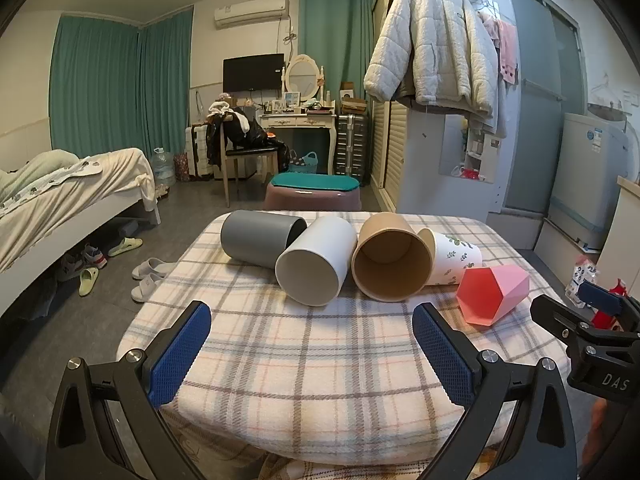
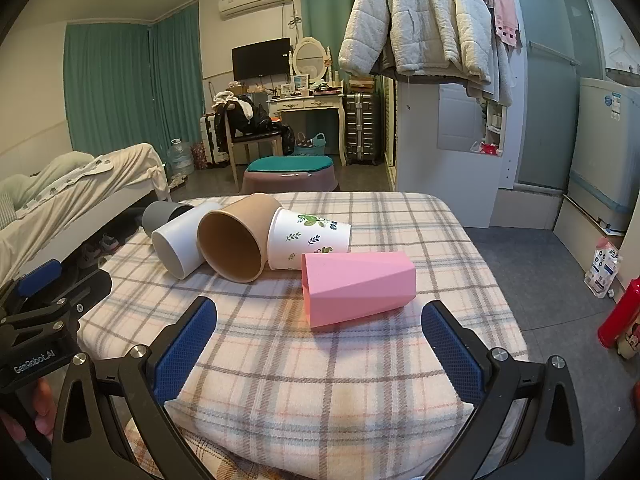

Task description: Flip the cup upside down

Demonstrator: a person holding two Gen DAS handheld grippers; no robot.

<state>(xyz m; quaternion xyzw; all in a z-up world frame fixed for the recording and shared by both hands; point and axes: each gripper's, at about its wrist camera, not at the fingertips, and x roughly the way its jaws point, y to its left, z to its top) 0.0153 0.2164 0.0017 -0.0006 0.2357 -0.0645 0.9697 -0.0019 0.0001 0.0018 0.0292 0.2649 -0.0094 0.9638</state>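
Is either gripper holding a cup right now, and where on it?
Neither. The left gripper and right gripper are both open above the plaid cloth, short of the cups; the nearest, the pink cup, lies on its side untouched.

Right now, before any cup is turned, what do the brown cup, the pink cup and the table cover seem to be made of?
Brown cup: likely kraft paper or cardboard; matte tan inside and out, thin rim.
Pink cup: probably matte plastic or silicone; flat facets, sharp edges, even colour, no shine.
Table cover: woven fabric, maybe soft cotton or flannel; plaid lines, slightly fuzzy, padded edge.
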